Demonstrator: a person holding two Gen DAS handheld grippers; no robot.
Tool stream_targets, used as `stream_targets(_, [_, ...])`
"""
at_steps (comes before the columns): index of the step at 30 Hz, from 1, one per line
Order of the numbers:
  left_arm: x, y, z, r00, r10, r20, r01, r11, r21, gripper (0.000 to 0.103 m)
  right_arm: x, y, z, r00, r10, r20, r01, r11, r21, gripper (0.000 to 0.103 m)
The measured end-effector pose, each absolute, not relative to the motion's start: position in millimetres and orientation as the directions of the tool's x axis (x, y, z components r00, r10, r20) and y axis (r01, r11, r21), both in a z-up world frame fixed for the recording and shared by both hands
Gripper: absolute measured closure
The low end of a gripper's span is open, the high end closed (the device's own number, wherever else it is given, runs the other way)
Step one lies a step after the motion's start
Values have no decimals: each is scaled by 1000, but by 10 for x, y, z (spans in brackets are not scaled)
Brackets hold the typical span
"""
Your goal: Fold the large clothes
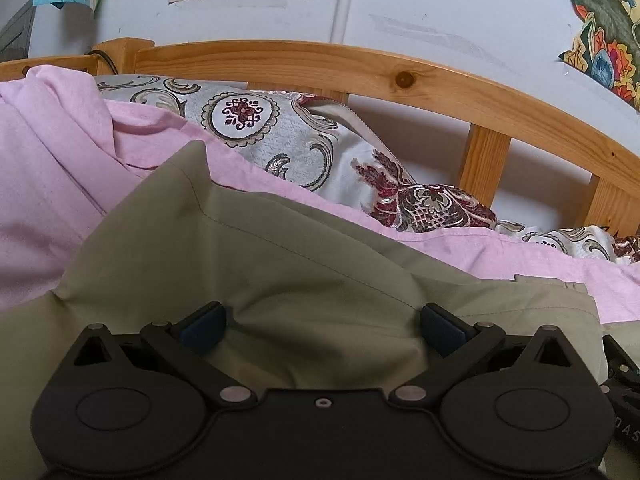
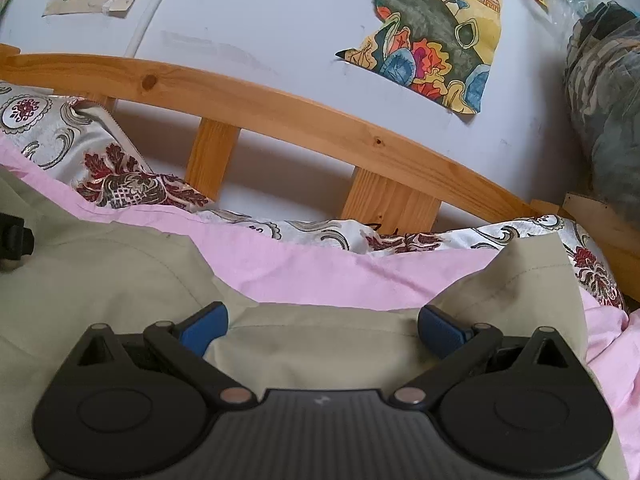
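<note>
The olive garment (image 1: 280,264) lies on the pink sheet (image 1: 48,200) of the bed. Both grippers, left (image 1: 322,326) and right (image 2: 322,326), hover over it with fingers (image 1: 204,326) spread wide, cloth bunched between them, nothing clamped. Its raised corner (image 2: 536,276) stands beside the right fingers (image 2: 442,328).
</note>
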State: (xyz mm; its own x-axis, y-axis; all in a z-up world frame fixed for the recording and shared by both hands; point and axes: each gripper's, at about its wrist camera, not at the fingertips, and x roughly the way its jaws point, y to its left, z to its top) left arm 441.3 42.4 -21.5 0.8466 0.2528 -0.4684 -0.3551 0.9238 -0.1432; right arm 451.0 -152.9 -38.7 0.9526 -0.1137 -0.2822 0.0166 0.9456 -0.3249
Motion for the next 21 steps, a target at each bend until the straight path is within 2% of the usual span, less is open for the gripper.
stream_targets(8, [4401,446,-210,851,240,-467,-349,923,-161,1,4504,-1509,-374,954,-116,-277,19,944,-330,0])
stream_targets(12, [4367,493,-204,861,218,-459,-337,921,-195,1,4548,-1553,-239,934,-98,-344,-9,955,-296,0])
stream_targets(16, [4244,676,-115,888,145,-436,-305,896,-324,1,4392,-1431,43,909,-180,-375,47,941,-336,0])
stream_targets(21, [3936,842,157,908,128,-399,-305,856,-418,1,4100,-1299,348,923,-117,-367,-9,946,-323,0])
